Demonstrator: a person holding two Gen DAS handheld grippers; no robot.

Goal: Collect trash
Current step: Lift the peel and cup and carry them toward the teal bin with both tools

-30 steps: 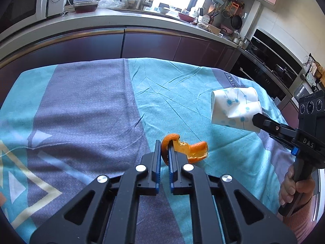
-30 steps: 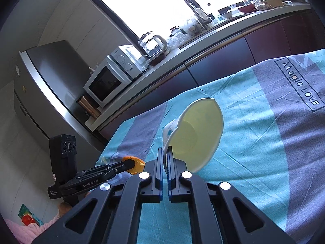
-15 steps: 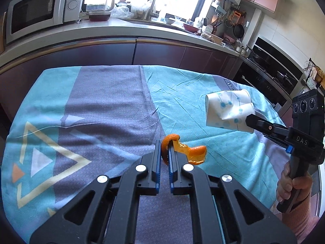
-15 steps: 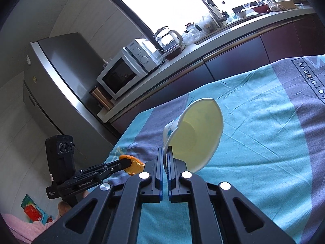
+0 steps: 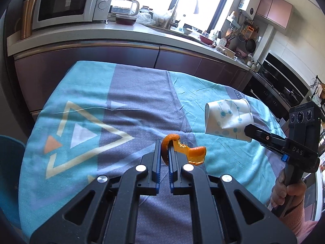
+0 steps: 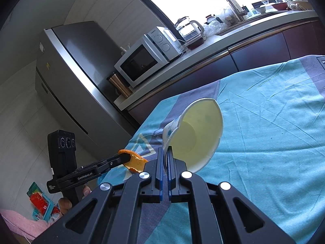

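Observation:
My left gripper (image 5: 165, 148) is shut on a curled piece of orange peel (image 5: 183, 149) and holds it above the table. The peel also shows in the right wrist view (image 6: 134, 160), pinched in the left gripper's tips. My right gripper (image 6: 165, 154) is shut on the rim of a crumpled white paper cup (image 6: 195, 134) with blue dots, held in the air with its mouth towards the camera. In the left wrist view the cup (image 5: 225, 120) hangs from the right gripper (image 5: 248, 131) at the right.
The table carries a teal and grey cloth (image 5: 132, 109) with triangle prints. Behind it runs a kitchen counter (image 5: 121, 33) with a microwave (image 5: 67, 2) and a kettle (image 5: 125, 8). A fridge (image 6: 81, 81) stands at the left. Something blue (image 5: 10, 162) sits beside the table's left edge.
Both grippers have drawn back and towards the left end of the table, still holding the peel and the cup. More of the cloth's triangle print and the microwave have come into view.

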